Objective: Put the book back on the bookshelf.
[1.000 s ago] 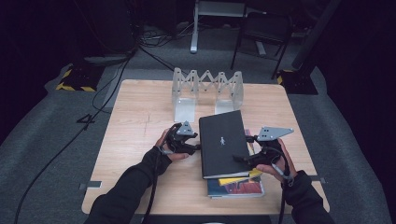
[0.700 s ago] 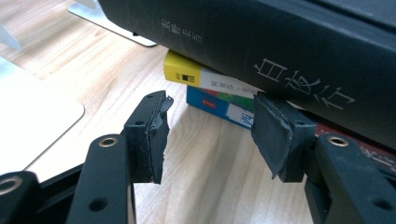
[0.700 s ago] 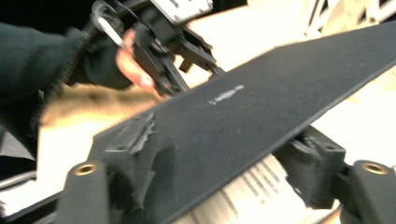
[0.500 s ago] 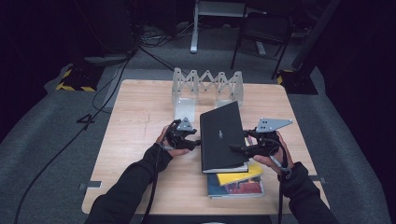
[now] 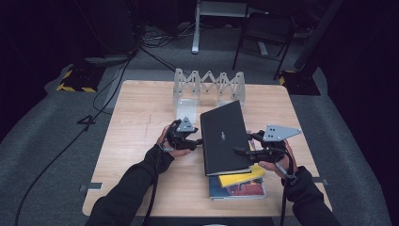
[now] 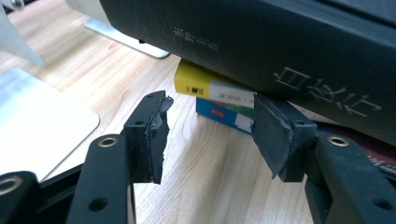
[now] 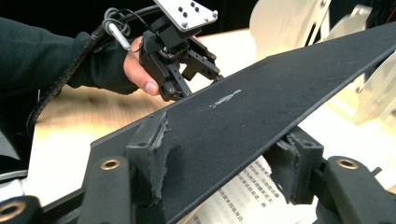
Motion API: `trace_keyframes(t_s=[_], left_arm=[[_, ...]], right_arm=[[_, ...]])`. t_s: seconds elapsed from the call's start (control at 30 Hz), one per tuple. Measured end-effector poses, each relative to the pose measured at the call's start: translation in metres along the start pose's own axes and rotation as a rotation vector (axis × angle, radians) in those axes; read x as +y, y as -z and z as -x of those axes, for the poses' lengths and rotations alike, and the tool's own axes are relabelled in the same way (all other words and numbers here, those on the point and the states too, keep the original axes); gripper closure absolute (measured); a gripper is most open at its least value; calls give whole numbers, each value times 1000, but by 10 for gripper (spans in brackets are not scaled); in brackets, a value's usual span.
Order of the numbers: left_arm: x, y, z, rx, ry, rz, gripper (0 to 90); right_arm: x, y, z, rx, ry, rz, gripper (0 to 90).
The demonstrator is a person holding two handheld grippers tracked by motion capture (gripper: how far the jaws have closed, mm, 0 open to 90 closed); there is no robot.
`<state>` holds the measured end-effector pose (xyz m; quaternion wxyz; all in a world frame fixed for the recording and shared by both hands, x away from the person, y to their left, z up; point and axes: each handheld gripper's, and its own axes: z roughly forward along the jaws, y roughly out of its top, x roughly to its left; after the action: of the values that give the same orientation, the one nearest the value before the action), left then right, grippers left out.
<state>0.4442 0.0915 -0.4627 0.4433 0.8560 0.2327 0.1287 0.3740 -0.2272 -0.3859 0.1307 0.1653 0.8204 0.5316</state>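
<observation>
My right gripper has just been closing its jaws over the right-hand fore edge of the black book: one pad on the cover, the other under the page block, clamping cover and pages together. My left gripper stands part open beside the spine, grasping nothing, its right pad touching the spine's lower edge. The book lies between both grippers on the bench, atop the yellow book and the blue book. Its long axis runs near to far, spine facing left, and it tilts. The zigzag rack stands beyond its far end.

Black book cover between fingers
</observation>
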Motion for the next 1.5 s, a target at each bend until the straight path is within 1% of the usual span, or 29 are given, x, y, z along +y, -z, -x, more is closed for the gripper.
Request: trace_keyframes(t_s=[0.03,0.07,0.1,0.17,0.23,0.3,0.37,0.43,0.47,0.5,0.53,0.57,0.6,0.63,0.67,0.7,0.73,0.77,0.8,0.9,0.97,1.0,1.1,1.27,1.33,1.37,1.43,1.5], left_arm=[[2,0,-1,-8,3,4,457],[3,0,-3,-6,6,9,456],[4,1,-4,5,6,15,456],[7,1,-10,-12,22,38,456],[11,1,-12,-12,13,47,456],[17,2,-13,0,3,46,456],[22,2,-15,5,11,61,457],[28,4,-18,-12,32,88,458],[30,6,-19,-20,29,97,478],[33,7,-19,-20,32,114,514],[35,8,-19,-19,31,117,538],[36,8,-18,-22,27,125,538],[36,8,-18,-22,27,125,540],[37,10,-17,-32,28,134,540],[37,13,-15,-35,23,149,559],[37,16,-14,-49,29,172,559],[38,19,-12,-53,26,182,569],[40,22,-9,-47,15,187,569],[41,24,-7,-47,10,188,576],[43,31,1,-27,-20,180,585],[43,35,4,-21,-43,176,584],[44,38,6,-23,-46,176,584],[46,43,12,-7,-66,182,577],[49,49,18,-18,-62,195,551],[50,51,20,-21,-59,199,543],[50,52,21,-21,-71,201,538],[51,54,24,-29,-66,212,532],[53,55,26,-34,-69,215,512]], right_arm=[[-1,2,-1,-6,9,14,446],[-2,3,-3,-10,20,25,453],[-2,5,-4,-13,29,33,456],[-1,7,-5,-18,48,44,462],[0,9,-7,-31,69,53,470],[1,10,-7,-44,79,58,472],[2,13,-5,-53,87,70,476],[3,15,-5,-55,111,79,483],[4,16,-5,-55,126,86,488],[4,16,-6,-53,133,86,489],[4,16,-7,-56,152,83,489],[4,17,-8,-58,165,81,492],[4,17,-8,-58,165,81,492],[4,18,-10,-59,177,81,501],[3,19,-13,-62,185,83,522],[2,21,-15,-60,194,86,541],[0,24,-18,-54,204,93,560],[-1,26,-20,-48,214,99,573],[-2,28,-22,-45,214,104,584],[-5,33,-28,-46,219,117,606],[-8,35,-31,-46,210,128,626],[-10,37,-33,-46,207,135,633],[-14,40,-40,-47,209,150,656],[-21,46,-49,-51,207,164,686],[-22,47,-50,-48,206,164,692],[-23,48,-53,-49,211,163,698],[-25,50,-57,-49,216,162,711],[-29,52,-59,-42,209,166,727]])
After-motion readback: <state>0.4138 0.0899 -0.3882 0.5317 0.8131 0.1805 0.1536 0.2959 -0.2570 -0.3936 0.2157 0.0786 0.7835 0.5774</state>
